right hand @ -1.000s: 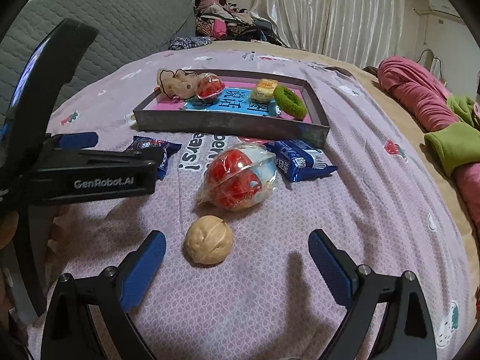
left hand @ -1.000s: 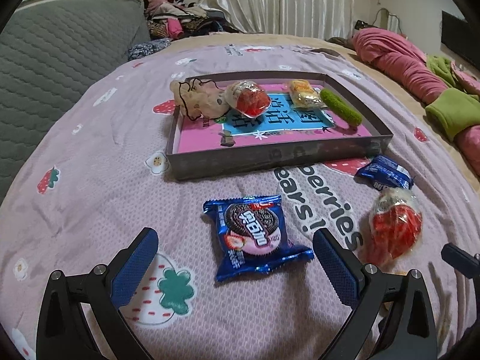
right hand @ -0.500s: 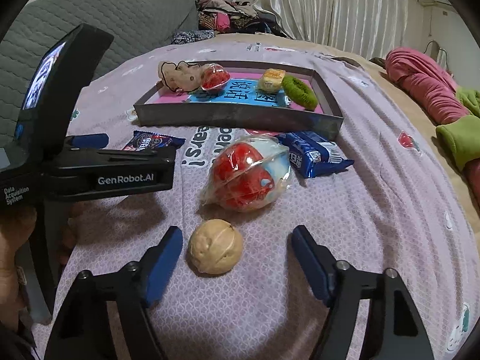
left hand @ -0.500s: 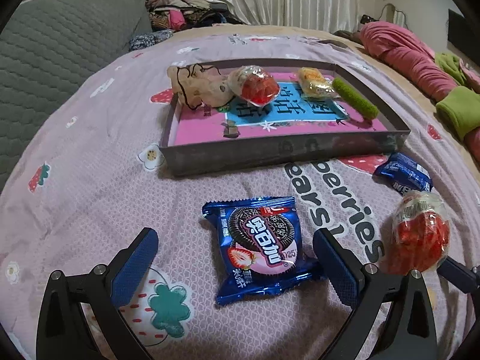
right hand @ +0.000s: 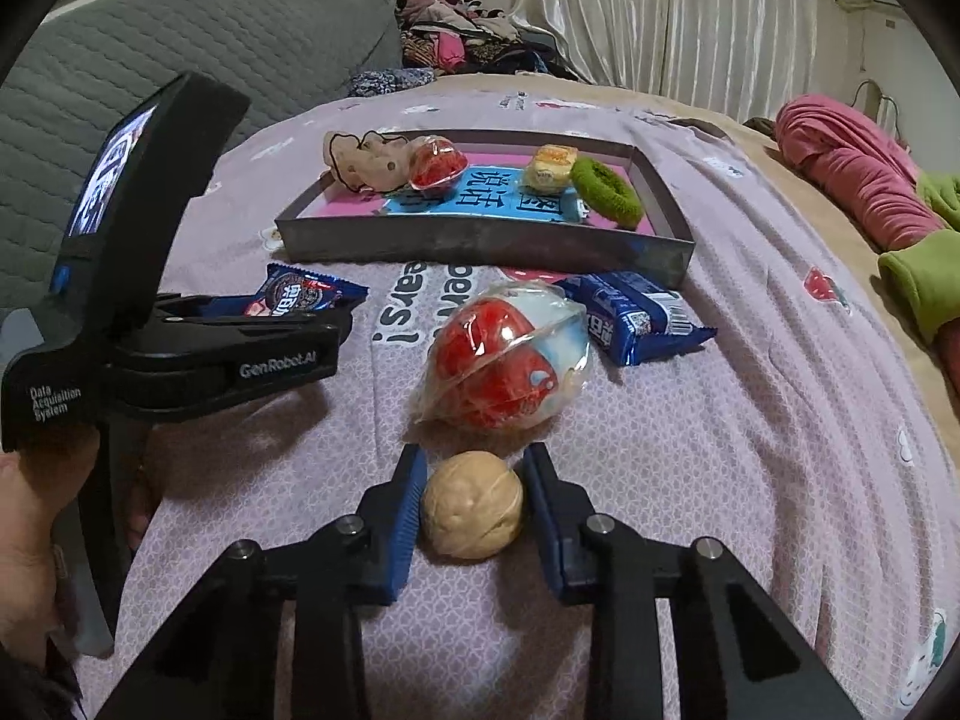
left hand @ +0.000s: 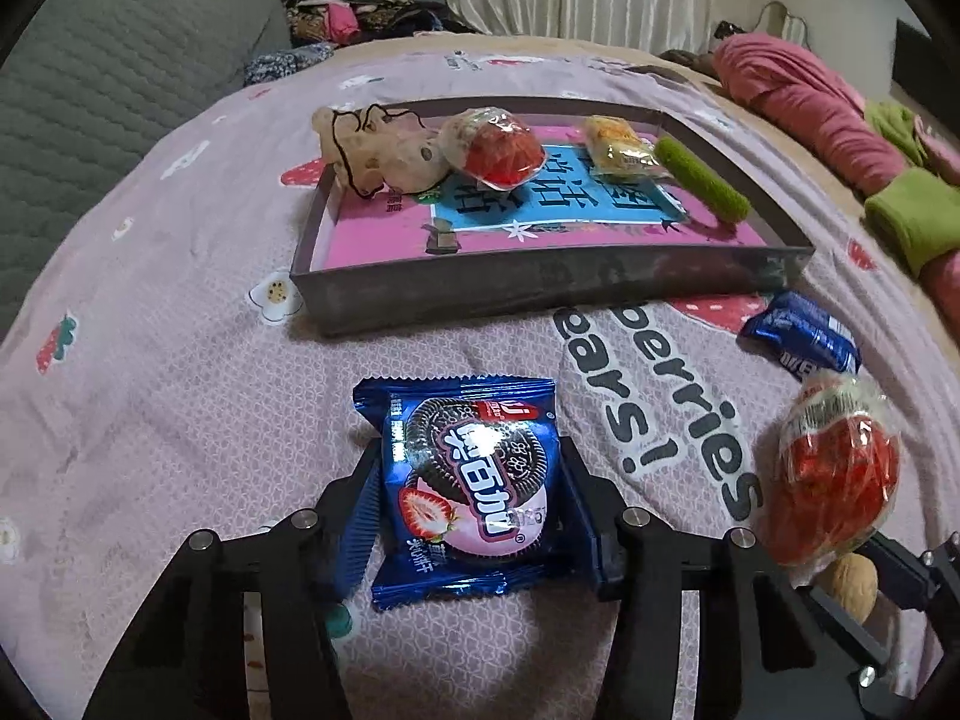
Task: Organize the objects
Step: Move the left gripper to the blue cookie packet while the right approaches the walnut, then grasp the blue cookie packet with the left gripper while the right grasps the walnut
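Covering bed, pink strawberry-print sheet (left hand: 180,408); white curtains (right hand: 672,18) behind.

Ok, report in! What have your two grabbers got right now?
Left gripper shut on cookie packet. Right gripper shut on walnut. Both still on bedspread. Red wrapped snack sits between walnut and tray.

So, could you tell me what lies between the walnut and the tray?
In the right wrist view, a clear bag of red sweets lies between the walnut and the tray; beyond it, only printed bedsheet.
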Motion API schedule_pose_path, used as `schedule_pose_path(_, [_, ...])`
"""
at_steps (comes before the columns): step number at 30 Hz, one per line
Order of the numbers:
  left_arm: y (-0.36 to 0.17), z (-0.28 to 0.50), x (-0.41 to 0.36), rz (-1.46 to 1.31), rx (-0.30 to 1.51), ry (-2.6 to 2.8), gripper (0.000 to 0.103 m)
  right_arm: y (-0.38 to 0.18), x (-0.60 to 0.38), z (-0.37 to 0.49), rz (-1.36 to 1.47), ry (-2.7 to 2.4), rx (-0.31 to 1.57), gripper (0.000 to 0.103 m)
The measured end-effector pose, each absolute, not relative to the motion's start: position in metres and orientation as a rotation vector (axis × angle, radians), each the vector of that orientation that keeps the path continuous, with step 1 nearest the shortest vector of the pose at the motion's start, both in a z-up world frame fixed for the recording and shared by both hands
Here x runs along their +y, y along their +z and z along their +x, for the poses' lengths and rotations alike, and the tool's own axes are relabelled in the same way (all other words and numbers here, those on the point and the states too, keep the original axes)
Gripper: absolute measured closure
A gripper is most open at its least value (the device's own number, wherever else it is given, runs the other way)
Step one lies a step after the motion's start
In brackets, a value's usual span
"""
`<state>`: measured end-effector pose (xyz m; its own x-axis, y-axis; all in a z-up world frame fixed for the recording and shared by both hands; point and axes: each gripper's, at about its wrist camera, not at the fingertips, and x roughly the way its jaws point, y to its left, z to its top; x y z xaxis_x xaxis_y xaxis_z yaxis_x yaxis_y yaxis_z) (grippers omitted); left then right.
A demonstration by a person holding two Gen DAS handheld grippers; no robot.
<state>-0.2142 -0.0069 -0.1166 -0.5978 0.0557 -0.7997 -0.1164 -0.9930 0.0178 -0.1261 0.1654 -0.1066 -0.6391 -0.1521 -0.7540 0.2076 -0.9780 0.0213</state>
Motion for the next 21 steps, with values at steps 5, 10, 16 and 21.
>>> schedule_pose_path(5, [-0.114, -0.210, -0.008, -1.363, 0.085, 2.709, 0.049, -0.105, 0.170, -0.123, 1.219, -2.656, 0.069, 0.069])
schedule_pose_path(10, [-0.110, -0.203, -0.012, -1.356, 0.053, 2.706, 0.049, -0.101, 0.175, -0.118, 1.208, -2.647, 0.043, 0.069])
schedule_pose_path(16, [-0.105, -0.189, -0.013, -1.346, 0.040, 2.707, 0.049, -0.096, 0.175, -0.111, 1.197, -2.645, 0.042, 0.069])
schedule_pose_path(21, [-0.102, -0.176, -0.010, -1.338, 0.065, 2.710, 0.049, -0.090, 0.173, -0.105, 1.178, -2.645, 0.046, 0.069])
